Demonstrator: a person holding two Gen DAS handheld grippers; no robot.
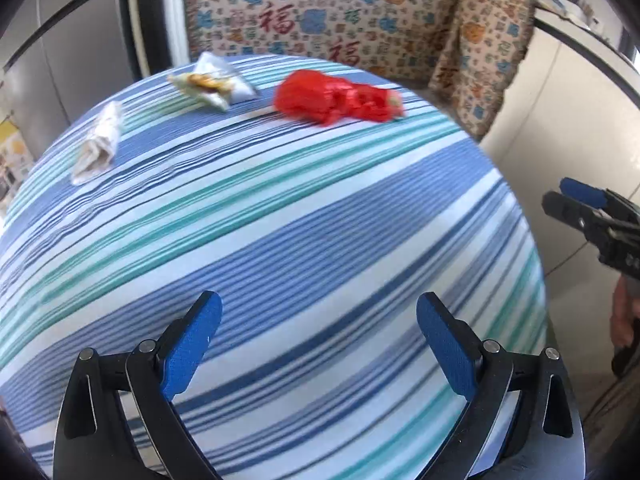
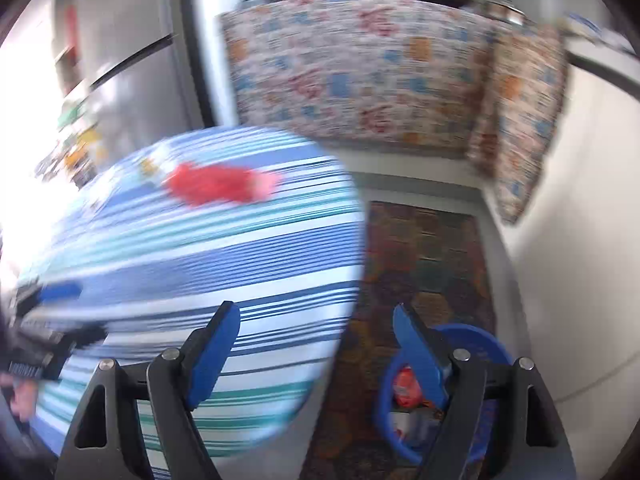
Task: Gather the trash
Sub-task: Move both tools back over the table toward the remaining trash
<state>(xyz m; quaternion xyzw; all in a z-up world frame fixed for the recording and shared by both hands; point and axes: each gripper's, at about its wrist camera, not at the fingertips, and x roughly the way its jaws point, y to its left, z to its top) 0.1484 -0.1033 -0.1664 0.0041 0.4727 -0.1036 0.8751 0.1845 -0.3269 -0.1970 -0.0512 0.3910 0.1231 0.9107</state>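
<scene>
— Where are your hands?

— My left hand-held gripper (image 1: 318, 344) tilts down over the near part of the striped table (image 1: 280, 208), released and empty. My right hand-held gripper (image 2: 316, 344) straddles the table's right edge, also released (the view is blurred).

— And the trash?

— Red bag (image 1: 336, 98), wrapper (image 1: 212, 82) and crumpled paper (image 1: 98, 144) lie at the table's far side. Off its right edge, a blue bin (image 2: 486, 344) on the rug (image 2: 424, 248) holds scraps.

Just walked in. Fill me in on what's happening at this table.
A person is clearing trash with two handheld grippers. Both the left gripper and right gripper are open and empty. Still on the striped tablecloth: a red plastic bag, a snack wrapper and crumpled paper. A blue bin on the floor already holds some trash.
</scene>
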